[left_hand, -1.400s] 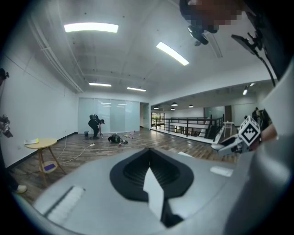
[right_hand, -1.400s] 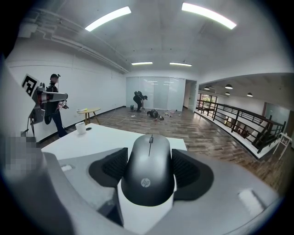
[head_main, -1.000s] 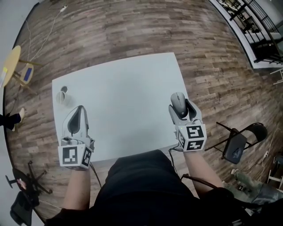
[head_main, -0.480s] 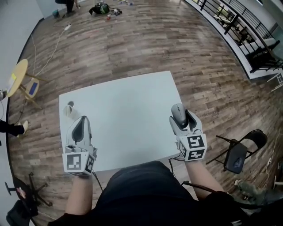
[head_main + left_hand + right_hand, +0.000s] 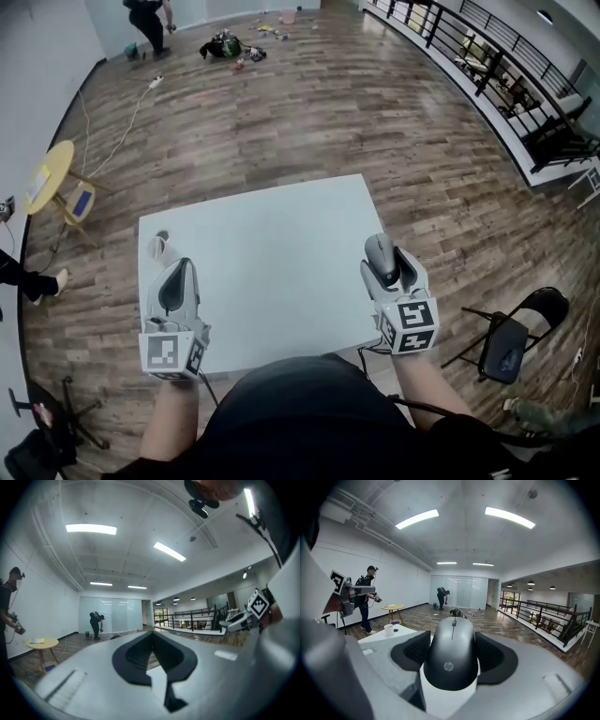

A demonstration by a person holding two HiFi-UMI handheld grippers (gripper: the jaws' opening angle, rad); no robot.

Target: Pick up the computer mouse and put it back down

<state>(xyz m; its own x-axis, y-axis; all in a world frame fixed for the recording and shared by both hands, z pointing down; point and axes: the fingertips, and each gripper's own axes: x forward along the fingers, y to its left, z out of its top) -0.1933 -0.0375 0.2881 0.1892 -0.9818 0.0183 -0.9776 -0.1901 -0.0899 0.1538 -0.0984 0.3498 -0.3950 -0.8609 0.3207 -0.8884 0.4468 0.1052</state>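
A dark grey computer mouse (image 5: 379,251) sits between the jaws of my right gripper (image 5: 386,255), held in the air over the right edge of the white table (image 5: 272,262). In the right gripper view the mouse (image 5: 451,660) fills the gap of the right gripper (image 5: 453,641), both black pads pressing its sides. My left gripper (image 5: 179,266) hovers over the table's left front part with nothing in it. Seen in the left gripper view, the left gripper (image 5: 151,635) has its tips meeting, and the right gripper shows at the right.
A white cup (image 5: 157,246) stands near the table's left edge, also visible as the cup (image 5: 388,629) in the right gripper view. A black folding chair (image 5: 506,342) stands to the right, a small yellow round table (image 5: 52,178) to the left. People stand farther off on the wooden floor.
Both grippers have risen together, the mouse still in the right one. The table looks smaller and lower in the head view, and more of the room shows beyond it.
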